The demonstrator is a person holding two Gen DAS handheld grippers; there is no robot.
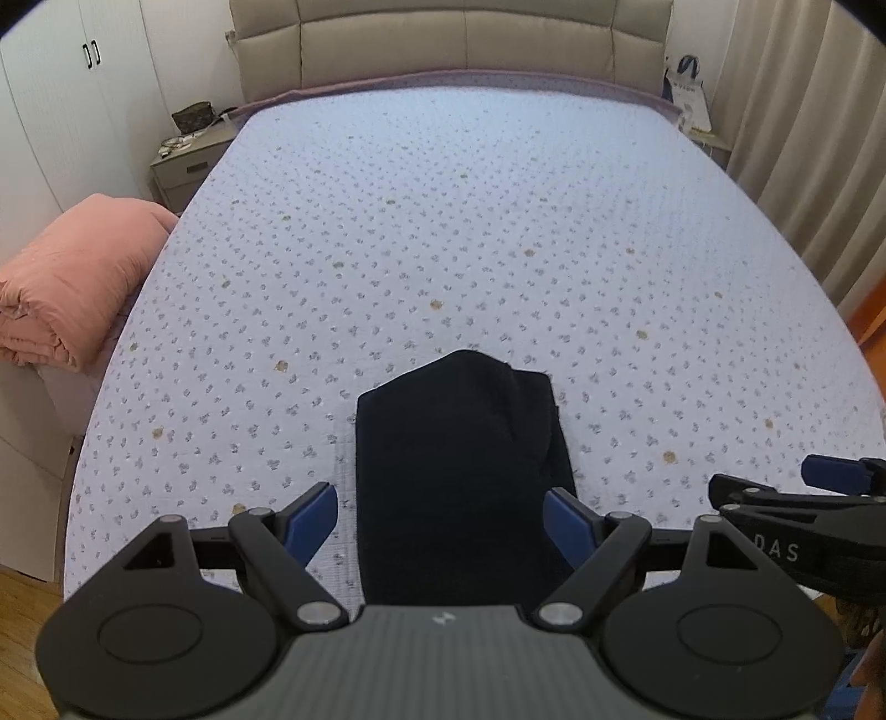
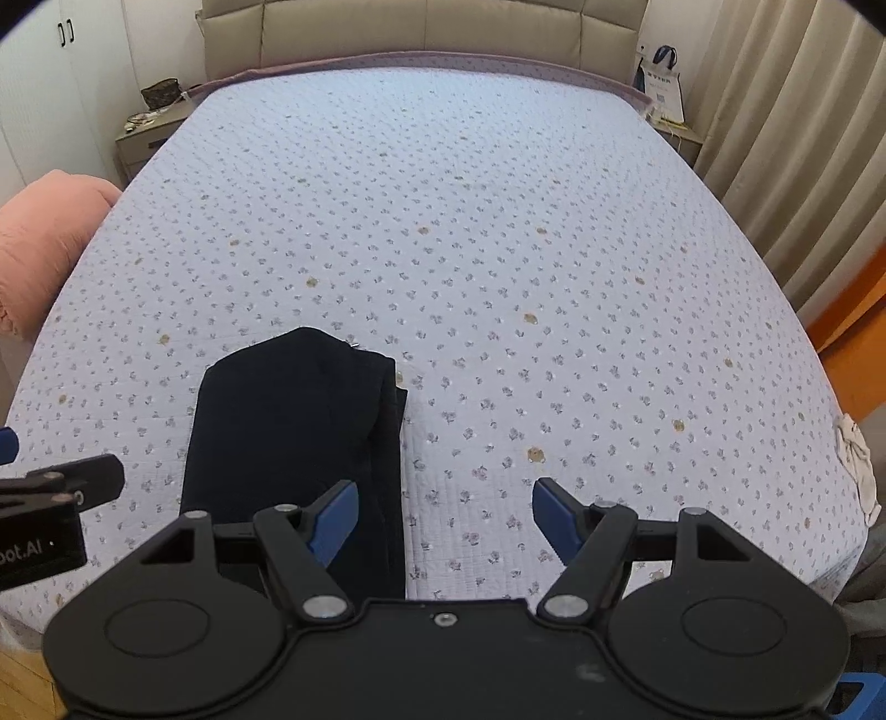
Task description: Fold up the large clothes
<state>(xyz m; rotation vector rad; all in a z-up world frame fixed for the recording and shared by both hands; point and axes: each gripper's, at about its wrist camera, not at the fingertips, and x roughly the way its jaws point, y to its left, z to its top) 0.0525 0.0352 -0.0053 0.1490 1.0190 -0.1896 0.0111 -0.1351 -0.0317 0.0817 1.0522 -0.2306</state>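
Observation:
A dark navy garment (image 1: pixel 454 443) lies folded into a narrow oblong near the front edge of the bed (image 1: pixel 443 221). My left gripper (image 1: pixel 443 518) hangs above its near end, open, blue pads wide apart and touching nothing. In the right wrist view the same garment (image 2: pixel 299 421) lies to the left. My right gripper (image 2: pixel 446 520) stands open over the garment's right edge and the bedspread beside it, holding nothing. Each gripper shows at the edge of the other's view: the right gripper (image 1: pixel 797 487) and the left gripper (image 2: pixel 50 487).
The bed (image 2: pixel 498 221) has a pale floral quilted cover and a beige headboard (image 1: pixel 454 39). A pink rolled duvet (image 1: pixel 77 277) sits at the left. Nightstands (image 1: pixel 188 160) flank the bed; curtains (image 2: pixel 786 138) hang right. A white cloth (image 2: pixel 855 459) lies at the bed's right edge.

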